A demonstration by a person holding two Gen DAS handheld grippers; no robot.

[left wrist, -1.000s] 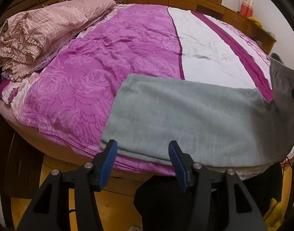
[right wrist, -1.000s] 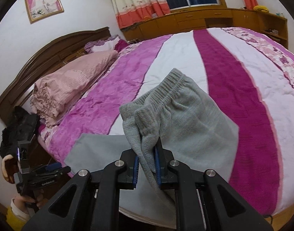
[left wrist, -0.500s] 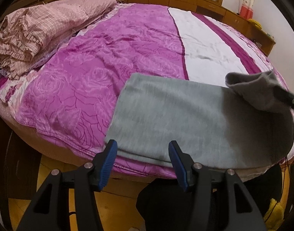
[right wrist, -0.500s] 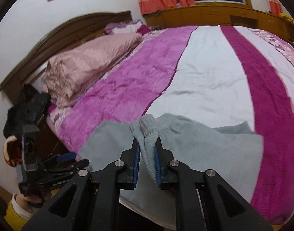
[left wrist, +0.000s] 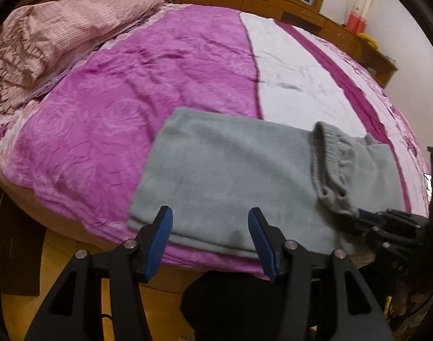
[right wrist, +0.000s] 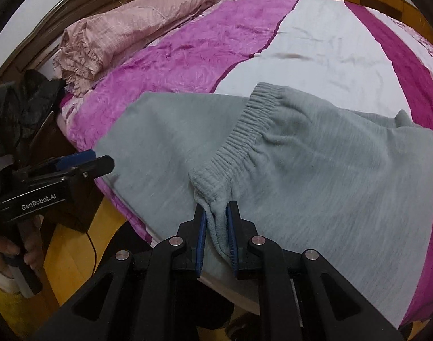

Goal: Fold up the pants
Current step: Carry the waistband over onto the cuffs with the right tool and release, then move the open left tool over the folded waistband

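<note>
Grey fleece pants (left wrist: 225,176) lie flat across the near edge of the bed, also in the right wrist view (right wrist: 315,176). The ribbed waistband (right wrist: 239,139) end is folded over onto the legs and lies on them (left wrist: 330,164). My right gripper (right wrist: 216,213) is shut on the waistband's near corner, low at the bed edge; it shows at the right in the left wrist view (left wrist: 358,214). My left gripper (left wrist: 209,227) is open and empty, just off the bed edge at the leg end; it shows at the left in the right wrist view (right wrist: 83,162).
The bed has a magenta and white striped cover (left wrist: 165,65). A pink ruffled quilt (left wrist: 46,42) is piled at the head, far left. A wooden headboard (right wrist: 83,8) and wooden cabinets (left wrist: 273,2) stand behind. Yellow wooden floor (left wrist: 71,253) lies below the bed edge.
My right gripper carried the waistband end leftward and down, laying it over the legs. My left gripper stayed open and edged closer to the leg end.
</note>
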